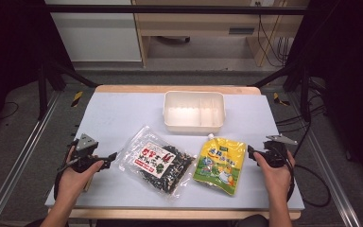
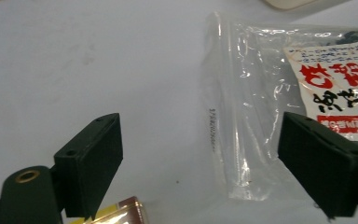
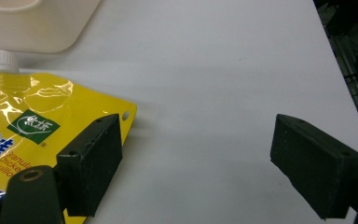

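A clear plastic bag (image 1: 157,163) of dark contents with a red-and-white label lies in the middle of the table. Its sealed edge (image 2: 242,121) reaches between the jaws in the left gripper view. A yellow spouted pouch (image 1: 220,164) lies to its right, white cap toward the tub, and shows as the pouch (image 3: 32,126) in the right gripper view. My left gripper (image 1: 112,157) stands open just left of the bag, nothing pressed between its jaws. My right gripper (image 1: 250,152) is open beside the pouch's right edge, holding nothing.
A white two-compartment tub (image 1: 194,111) sits at the back centre of the white tabletop (image 1: 123,113). Black frame posts and cables stand off both sides of the table. A small brown-and-yellow item (image 2: 121,212) peeks in under the left gripper's jaw.
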### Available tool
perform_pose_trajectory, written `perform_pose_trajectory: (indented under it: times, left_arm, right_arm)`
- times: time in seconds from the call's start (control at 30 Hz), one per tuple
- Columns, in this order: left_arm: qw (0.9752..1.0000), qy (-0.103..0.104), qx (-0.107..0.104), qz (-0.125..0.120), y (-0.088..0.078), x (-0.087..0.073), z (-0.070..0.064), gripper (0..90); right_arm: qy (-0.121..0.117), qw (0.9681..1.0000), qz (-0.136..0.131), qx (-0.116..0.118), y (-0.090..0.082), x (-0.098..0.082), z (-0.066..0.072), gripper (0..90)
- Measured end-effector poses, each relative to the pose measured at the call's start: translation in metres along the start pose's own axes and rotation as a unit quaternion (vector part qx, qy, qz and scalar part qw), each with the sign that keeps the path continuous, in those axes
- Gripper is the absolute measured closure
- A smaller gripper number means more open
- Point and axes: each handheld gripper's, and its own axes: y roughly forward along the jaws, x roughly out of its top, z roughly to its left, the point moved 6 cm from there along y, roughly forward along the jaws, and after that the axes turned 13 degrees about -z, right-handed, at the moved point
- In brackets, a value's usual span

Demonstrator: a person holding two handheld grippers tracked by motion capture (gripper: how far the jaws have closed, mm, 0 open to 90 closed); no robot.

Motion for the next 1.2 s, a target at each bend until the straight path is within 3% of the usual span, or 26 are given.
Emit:
perform_pose_trajectory:
  times: [0.07, 0.2, 0.43, 0.9, 1.2]
  left_arm:
    - [1.0000, -0.003, -0.002, 0.004, 0.001, -0.001, -0.001, 17.9]
    - [0.9993, -0.007, -0.005, 0.037, 0.005, -0.009, -0.005, 24.4]
    - [0.9956, -0.014, -0.003, 0.092, 0.012, -0.024, -0.008, 35.0]
    - [0.9943, -0.041, -0.023, 0.096, 0.013, -0.025, -0.010, 48.5]
    - [0.9926, -0.046, -0.032, 0.108, 0.013, -0.028, -0.012, 57.9]
  right_arm:
    - [0.002, 1.0000, 0.001, 0.001, 0.000, -0.001, 0.000, 17.0]
    - [0.002, 1.0000, 0.003, 0.001, 0.000, -0.001, 0.000, 17.1]
    - [-0.002, 1.0000, 0.005, 0.003, 0.001, -0.002, 0.001, 17.2]
    - [0.000, 1.0000, 0.007, 0.004, 0.001, -0.002, 0.003, 17.6]
    - [0.001, 1.0000, 0.007, 0.005, 0.001, -0.001, 0.003, 17.6]
